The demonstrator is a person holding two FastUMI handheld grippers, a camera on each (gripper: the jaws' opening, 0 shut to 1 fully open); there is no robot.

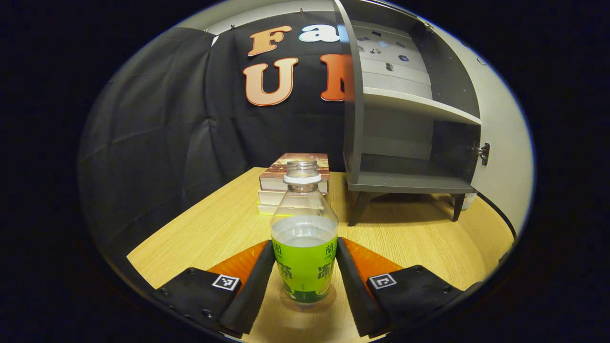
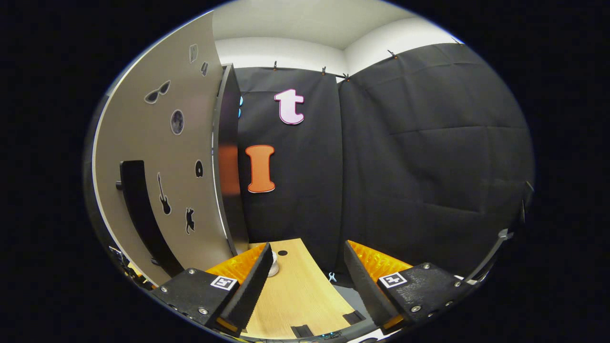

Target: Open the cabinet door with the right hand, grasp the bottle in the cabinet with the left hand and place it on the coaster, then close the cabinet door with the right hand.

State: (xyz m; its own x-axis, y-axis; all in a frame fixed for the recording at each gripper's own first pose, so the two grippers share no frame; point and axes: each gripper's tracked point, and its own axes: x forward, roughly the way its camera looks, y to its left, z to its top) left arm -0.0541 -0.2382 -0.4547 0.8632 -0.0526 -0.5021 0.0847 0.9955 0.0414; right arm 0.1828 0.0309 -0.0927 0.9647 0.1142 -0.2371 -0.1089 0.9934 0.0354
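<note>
A clear bottle (image 1: 304, 238) with a green label, a white neck ring and no cap stands upright between the fingers of my left gripper (image 1: 305, 247). Both fingers press on the label's sides, so the gripper is shut on it. The bottle's base is at the wooden table (image 1: 200, 238), over a faint round patch; I cannot tell whether that is the coaster. The grey cabinet (image 1: 410, 138) stands behind on the right, with bare shelves. Its door (image 1: 500, 143) is swung wide. In the right gripper view the door (image 2: 190, 143) with its black handle (image 2: 138, 214) is on the left, beside my open right gripper (image 2: 307, 247).
A stack of books (image 1: 293, 183) lies on the table behind the bottle, left of the cabinet. The cabinet stands on short legs (image 1: 357, 209). In the right gripper view the table's end (image 2: 295, 295) shows below the fingers, with a small white round thing (image 2: 273, 269) near the left finger.
</note>
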